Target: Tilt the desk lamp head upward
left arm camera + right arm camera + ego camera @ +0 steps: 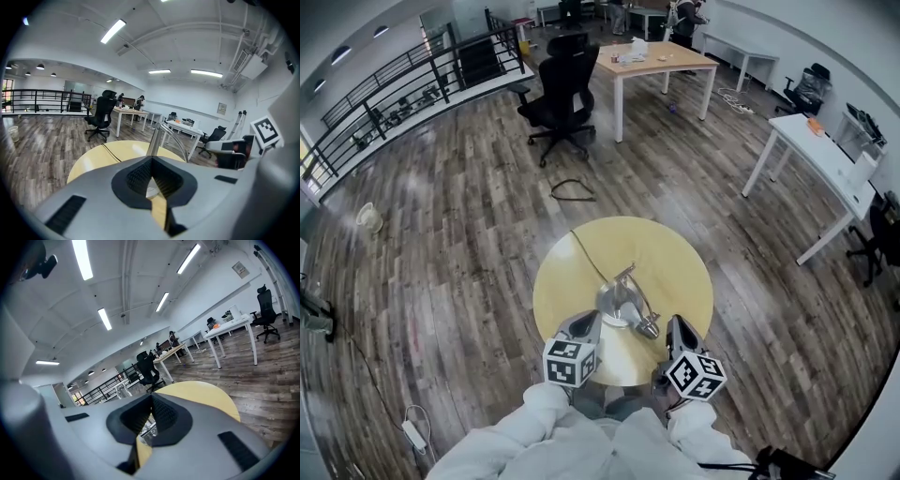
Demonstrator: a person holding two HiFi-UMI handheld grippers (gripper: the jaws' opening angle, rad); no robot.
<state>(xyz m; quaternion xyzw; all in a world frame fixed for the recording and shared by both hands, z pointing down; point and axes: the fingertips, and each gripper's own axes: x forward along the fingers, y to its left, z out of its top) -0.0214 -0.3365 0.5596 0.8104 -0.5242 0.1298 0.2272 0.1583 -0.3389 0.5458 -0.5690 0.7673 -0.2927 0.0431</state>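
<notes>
A silver desk lamp point(623, 298) stands in the middle of a round yellow table point(666, 253). Its small head point(647, 328) hangs low over the table's near side, and its cord point(586, 253) runs off to the far left. My left gripper point(589, 319) is just left of the lamp base, shut and empty. My right gripper point(678, 323) is just right of the lamp head, also shut and empty. In the left gripper view, the shut jaws point(151, 161) point at the lamp's arm point(154, 138). The right gripper view shows shut jaws point(151, 397) with the lamp arm point(120, 390) to their left.
A black office chair point(562, 89) and a wooden desk point(661, 61) stand far behind the table. A white desk point(820, 155) is at the right. A loop of cable point(572, 190) lies on the wood floor, and a railing point(403, 80) runs along the left.
</notes>
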